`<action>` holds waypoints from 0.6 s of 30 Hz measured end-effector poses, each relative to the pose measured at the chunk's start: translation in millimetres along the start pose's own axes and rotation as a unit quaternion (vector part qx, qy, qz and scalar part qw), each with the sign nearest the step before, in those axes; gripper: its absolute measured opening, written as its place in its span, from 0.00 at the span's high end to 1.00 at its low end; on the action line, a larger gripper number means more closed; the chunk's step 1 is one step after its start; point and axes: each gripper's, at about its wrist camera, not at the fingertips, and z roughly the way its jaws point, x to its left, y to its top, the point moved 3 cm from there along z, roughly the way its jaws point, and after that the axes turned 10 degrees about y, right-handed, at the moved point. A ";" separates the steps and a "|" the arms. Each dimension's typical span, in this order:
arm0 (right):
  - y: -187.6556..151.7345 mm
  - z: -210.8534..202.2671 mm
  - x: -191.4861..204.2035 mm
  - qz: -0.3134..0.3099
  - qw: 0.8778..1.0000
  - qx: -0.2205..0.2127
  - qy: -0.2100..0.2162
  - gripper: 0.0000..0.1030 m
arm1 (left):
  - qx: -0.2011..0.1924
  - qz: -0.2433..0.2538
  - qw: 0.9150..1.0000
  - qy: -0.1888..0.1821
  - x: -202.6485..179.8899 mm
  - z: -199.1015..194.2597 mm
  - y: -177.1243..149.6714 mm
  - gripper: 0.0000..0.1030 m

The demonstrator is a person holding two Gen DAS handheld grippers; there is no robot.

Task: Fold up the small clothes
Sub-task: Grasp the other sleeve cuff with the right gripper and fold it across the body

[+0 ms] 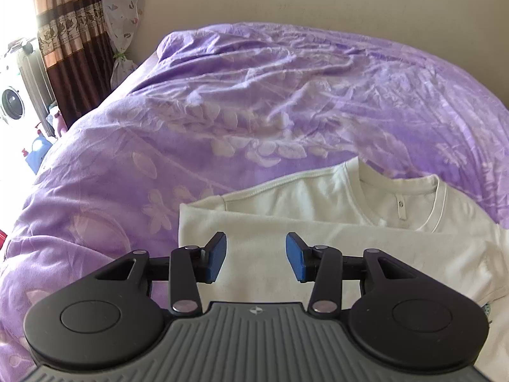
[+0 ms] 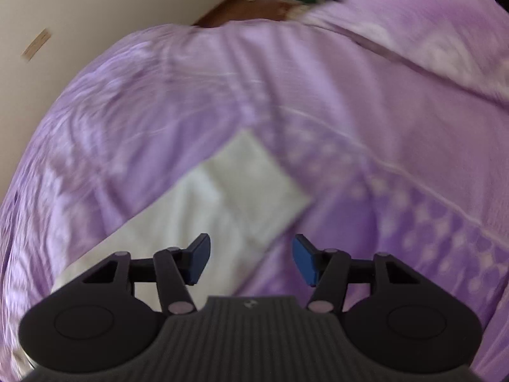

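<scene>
Purple floral bedspread [image 1: 254,105] fills both views, and there on it lies the cream T-shirt [image 1: 318,219], sitting in the lower right of the left wrist frame with its round neckline and small placket button facing up. One sleeve is folded across the body, its hemmed edge running diagonally over the chest. The left gripper [image 1: 256,256] hangs over the shirt's lower part, its blue-padded fingers [image 1: 218,256] spread apart with nothing between them, only pale fabric showing below the gap. Over in the right wrist view the picture is smeared with blur, but the same T-shirt [image 2: 222,197] shows as a pale shape at lower centre, one squared corner pointing toward the right of the frame. The right gripper [image 2: 251,259] is open too, fingers [image 2: 303,262] wide and empty, its gap sitting over the shirt's edge where cloth meets bedspread. At upper left of the left wrist frame, a brown patterned curtain [image 1: 70,31] hangs beside a bright window, with a front-loading washing machine [image 1: 12,105] at the far left edge.
</scene>
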 end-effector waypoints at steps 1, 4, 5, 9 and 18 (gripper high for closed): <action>2.4 5.1 -7.8 0.008 1.000 -0.003 0.001 0.54 | 0.003 0.002 1.000 0.003 -1.1 1.1 -1.0 0.50; 7.8 20.9 -17.9 0.023 1.000 -0.014 0.001 0.72 | 0.007 0.006 1.000 0.015 -2.5 2.1 -2.7 0.50; 8.0 23.8 -18.8 0.023 1.000 -0.019 0.001 0.80 | 0.007 0.007 1.000 0.018 -2.3 2.0 -3.4 0.50; 13.8 16.8 -1.8 -0.018 0.999 -0.036 -0.015 0.96 | 0.001 0.017 1.000 0.026 0.4 -4.1 -3.5 0.50; -0.1 -83.1 155.8 -0.161 0.978 -0.081 0.108 0.99 | -0.022 -0.007 1.000 0.003 25.3 -40.2 1.3 0.50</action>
